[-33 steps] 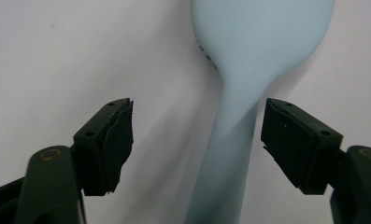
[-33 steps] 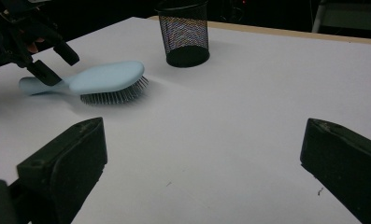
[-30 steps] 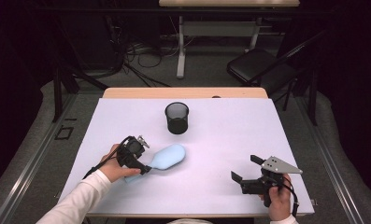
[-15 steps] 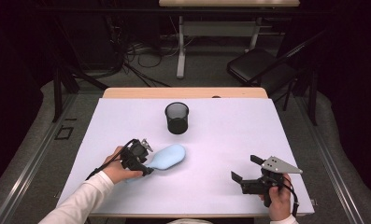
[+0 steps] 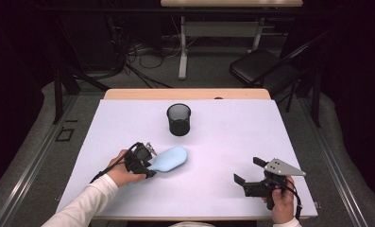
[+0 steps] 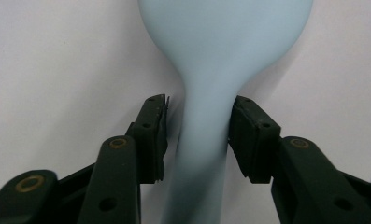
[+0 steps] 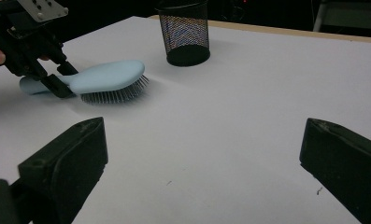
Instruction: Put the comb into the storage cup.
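Now the left gripper [image 5: 149, 163] has just been closing its jaws around the neck of the pale blue hairbrush [image 5: 171, 159]. In the left gripper view the handle [image 6: 203, 140] stands between the two pads: the right pad [image 6: 248, 135] touches it, the left one is a sliver short, so no firm grip yet. Since a second ago the brush has not shifted; the pickup is likely about to begin. It lies bristles down, left of the table's [image 5: 223, 142] middle toward the near edge, its long axis slanting, head toward the mesh cup [image 5: 179, 119], handle toward the near left corner. The right gripper [image 5: 249, 171] rests wide open near the near right corner.
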